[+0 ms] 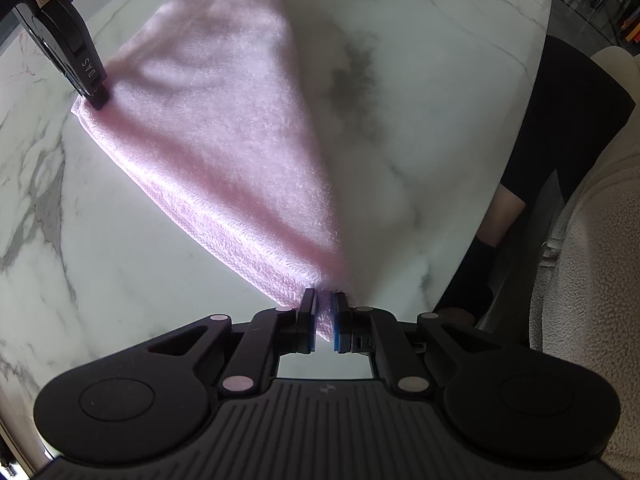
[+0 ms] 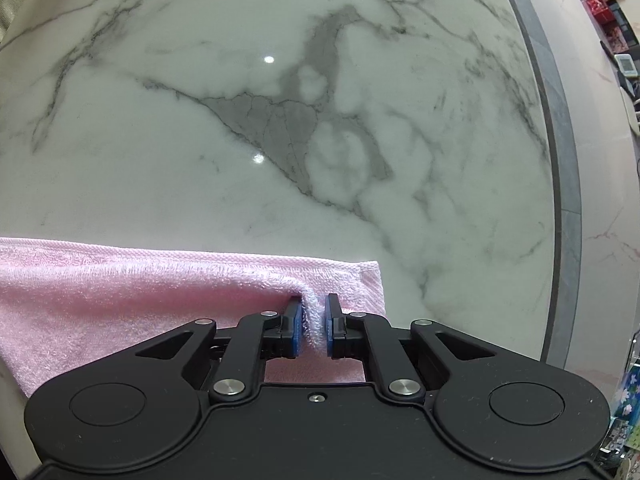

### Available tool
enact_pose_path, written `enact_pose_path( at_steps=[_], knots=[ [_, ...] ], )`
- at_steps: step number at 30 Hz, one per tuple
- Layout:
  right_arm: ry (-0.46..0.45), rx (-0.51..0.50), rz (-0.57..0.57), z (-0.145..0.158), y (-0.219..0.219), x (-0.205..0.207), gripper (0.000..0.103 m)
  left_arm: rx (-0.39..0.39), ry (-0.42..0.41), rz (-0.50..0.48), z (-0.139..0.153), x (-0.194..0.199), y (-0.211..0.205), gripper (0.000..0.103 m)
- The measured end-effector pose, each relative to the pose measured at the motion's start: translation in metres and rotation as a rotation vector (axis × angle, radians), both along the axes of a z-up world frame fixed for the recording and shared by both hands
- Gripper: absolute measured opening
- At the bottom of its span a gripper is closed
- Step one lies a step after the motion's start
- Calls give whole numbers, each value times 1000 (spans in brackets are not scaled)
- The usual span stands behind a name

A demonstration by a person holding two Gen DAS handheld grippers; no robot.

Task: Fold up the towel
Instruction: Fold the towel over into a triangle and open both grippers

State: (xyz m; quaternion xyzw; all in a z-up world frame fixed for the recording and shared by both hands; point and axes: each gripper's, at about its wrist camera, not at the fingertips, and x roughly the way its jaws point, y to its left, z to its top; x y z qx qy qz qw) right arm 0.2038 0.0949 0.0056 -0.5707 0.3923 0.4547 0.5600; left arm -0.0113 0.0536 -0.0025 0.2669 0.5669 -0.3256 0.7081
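Observation:
A pink towel (image 1: 216, 136) lies folded on the white marble table (image 1: 100, 264), stretched between my two grippers. My left gripper (image 1: 324, 312) is shut on the towel's near corner, with pink cloth pinched between its blue pads. My right gripper (image 1: 96, 98) shows at the upper left of the left wrist view, its tips on the towel's far corner. In the right wrist view my right gripper (image 2: 314, 320) is shut on a raised fold of the towel (image 2: 120, 296) near its corner, which lies at the lower left of that view.
The marble table (image 2: 280, 120) stretches ahead in the right wrist view, with a grey border strip (image 2: 560, 140) along its right edge. A person in black (image 1: 568, 120) sits at the table's right edge in the left wrist view, beside a cream chair (image 1: 592, 260).

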Motion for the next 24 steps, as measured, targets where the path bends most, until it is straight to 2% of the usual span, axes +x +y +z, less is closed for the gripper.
enact_pose_path(
  at_steps=[1, 3, 9, 17, 21, 24],
  knots=[
    [-29, 11, -9, 1, -2, 1, 42, 1, 0, 3, 0, 0, 0, 6],
    [-74, 29, -45, 3, -7, 4, 42, 3, 0, 10, 0, 1, -1, 6],
    [-130, 61, -132, 26, -30, 8, 42, 11, -13, 43, 0, -2, -2, 6],
    [-109, 180, -278, 71, -109, -19, 42, 1, -20, 131, -1, -3, 0, 6],
    [-78, 243, -375, 84, -155, -44, 42, -56, -4, 241, 1, 0, 12, 7],
    [-55, 308, -459, 93, -193, -68, 44, -99, -35, 326, 12, -2, 23, 11]
  ],
)
